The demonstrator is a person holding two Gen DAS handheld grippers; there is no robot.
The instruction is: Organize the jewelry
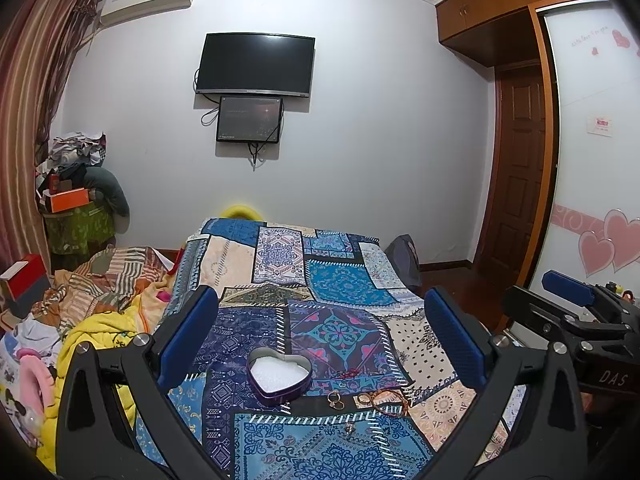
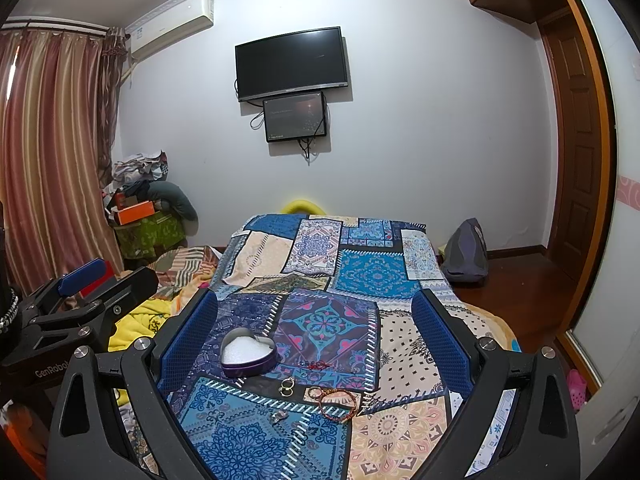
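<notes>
A purple heart-shaped tin (image 1: 279,376) with white filling lies open on the patchwork bedspread (image 1: 340,280); it also shows in the right wrist view (image 2: 248,354). Beside it lie gold rings (image 1: 335,400) (image 2: 286,386), a braided bracelet (image 1: 386,402) (image 2: 335,402), a thin red string piece (image 1: 350,374) (image 2: 318,366) and a small silver ring (image 1: 349,427) (image 2: 279,416). My left gripper (image 1: 320,336) is open and empty above the tin. My right gripper (image 2: 316,340) is open and empty above the jewelry. Each gripper shows at the edge of the other's view.
Yellow and striped bedding (image 1: 100,312) is heaped left of the bedspread. A cluttered pile of boxes and clothes (image 1: 76,184) stands in the far left corner. A bag (image 2: 466,252) sits on the wooden floor at the right. A TV (image 1: 256,64) hangs on the wall.
</notes>
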